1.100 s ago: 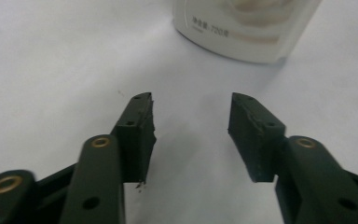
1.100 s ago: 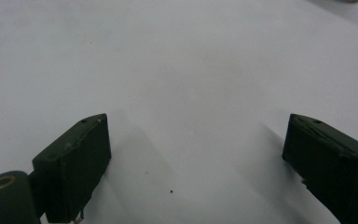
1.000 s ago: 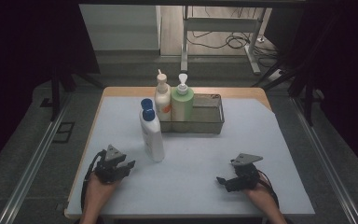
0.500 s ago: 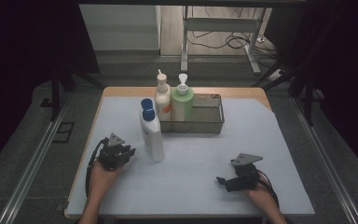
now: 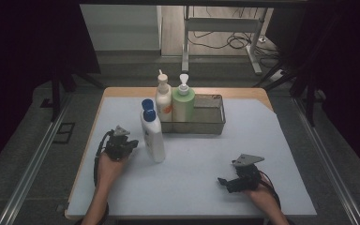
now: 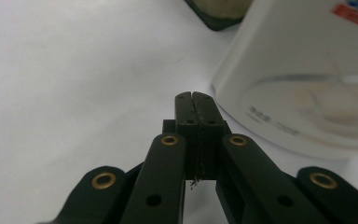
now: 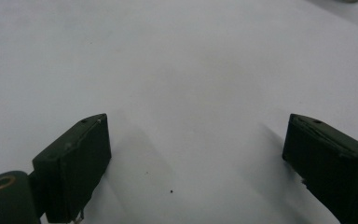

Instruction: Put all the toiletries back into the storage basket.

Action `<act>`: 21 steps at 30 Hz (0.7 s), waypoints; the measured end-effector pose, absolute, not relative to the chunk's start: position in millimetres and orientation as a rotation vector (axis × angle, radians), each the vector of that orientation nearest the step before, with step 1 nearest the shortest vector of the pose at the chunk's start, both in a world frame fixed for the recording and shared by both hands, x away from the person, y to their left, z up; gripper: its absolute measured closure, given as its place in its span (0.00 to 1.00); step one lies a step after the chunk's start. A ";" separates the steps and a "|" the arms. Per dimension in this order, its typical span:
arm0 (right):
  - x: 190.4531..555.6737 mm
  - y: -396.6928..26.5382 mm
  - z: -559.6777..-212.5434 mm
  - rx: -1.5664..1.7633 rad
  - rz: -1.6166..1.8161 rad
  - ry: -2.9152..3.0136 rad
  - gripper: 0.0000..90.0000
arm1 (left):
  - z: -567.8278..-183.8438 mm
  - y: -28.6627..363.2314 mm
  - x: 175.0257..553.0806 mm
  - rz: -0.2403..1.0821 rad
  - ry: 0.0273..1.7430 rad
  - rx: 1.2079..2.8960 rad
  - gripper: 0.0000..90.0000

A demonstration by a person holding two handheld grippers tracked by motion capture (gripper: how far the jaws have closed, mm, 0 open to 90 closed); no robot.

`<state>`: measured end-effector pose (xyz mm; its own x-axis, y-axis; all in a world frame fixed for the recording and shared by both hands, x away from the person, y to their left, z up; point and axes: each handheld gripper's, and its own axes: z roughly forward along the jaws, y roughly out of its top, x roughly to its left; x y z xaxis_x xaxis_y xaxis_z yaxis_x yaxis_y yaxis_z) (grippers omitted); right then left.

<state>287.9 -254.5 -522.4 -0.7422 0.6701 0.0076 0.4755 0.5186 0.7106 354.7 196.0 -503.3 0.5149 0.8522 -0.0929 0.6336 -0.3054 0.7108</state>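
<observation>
Standing next to this setup and using the white bottle with the blue cap (image 5: 152,136) as my reference point. It's upright on the white tabletop (image 5: 201,173), right in front of the near-left corner of the metal tray (image 5: 214,123). A second blue-capped bottle (image 5: 146,107) sits just behind it, mostly hidden.

Left gripper (image 5: 130,145) is just to the left of the white bottle, close but not touching as far as I can see from the high view. Its jaws have just been closing and are now pressed flat together with nothing between them. In the left gripper view (image 6: 192,100) you can see the two black jaws meeting in a tight seam, with the bottle's white body (image 6: 307,79) looming just off to the right of the tips. So it's squeezed together on air, beside the bottle, not on it.

Right gripper (image 5: 222,182) is well away from the white bottle, off to the right and nearer the person's edge of the tabletop. Jaws are spread wide, holding nothing; in the right gripper view (image 7: 196,154) there's bare white surface between them.

In the tray behind the white bottle: a cream pump bottle (image 5: 163,98) and a green pump bottle (image 5: 183,103), side by side at its left end, both upright.
</observation>
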 end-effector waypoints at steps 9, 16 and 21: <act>287.9 -254.6 -522.4 0.963 1.045 2.495 0.08 | -513.7 187.2 371.8 0.364 1.166 2.052 0.99; 287.9 -254.6 -522.4 0.964 1.045 2.495 0.08 | -515.8 181.3 377.8 0.365 1.122 2.035 0.98; 287.9 -254.7 -522.4 0.964 1.046 2.495 0.08 | -516.4 181.5 379.8 0.357 1.116 2.028 0.98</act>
